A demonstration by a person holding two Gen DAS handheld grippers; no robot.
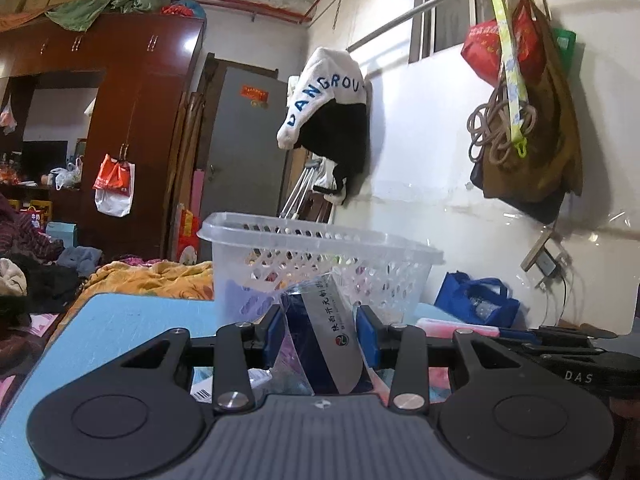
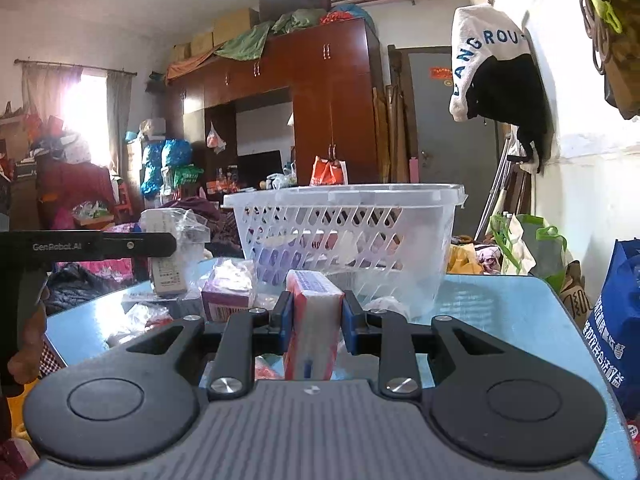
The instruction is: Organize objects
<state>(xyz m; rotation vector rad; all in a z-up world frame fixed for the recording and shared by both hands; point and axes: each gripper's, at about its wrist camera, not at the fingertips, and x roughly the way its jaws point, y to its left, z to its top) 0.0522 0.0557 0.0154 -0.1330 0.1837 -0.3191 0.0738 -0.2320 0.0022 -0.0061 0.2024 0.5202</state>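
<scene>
A clear perforated plastic basket (image 1: 320, 264) stands on the light blue table (image 1: 112, 332), right ahead of both grippers; it also shows in the right wrist view (image 2: 348, 236). My left gripper (image 1: 318, 336) is shut on a dark blue and silver item in a clear plastic wrapper (image 1: 340, 344), held upright just in front of the basket. My right gripper (image 2: 317, 318) is shut on a red and white box (image 2: 314, 320), also just short of the basket. The left gripper's body (image 2: 92, 246) shows at the left of the right wrist view.
Loose packets and a purple box (image 2: 224, 300) lie on the table (image 2: 500, 312) left of my right gripper, with a wrapped carton (image 2: 168, 256) behind. A blue bag (image 2: 616, 336) stands off the table's right edge. A bed with clothes lies to the left.
</scene>
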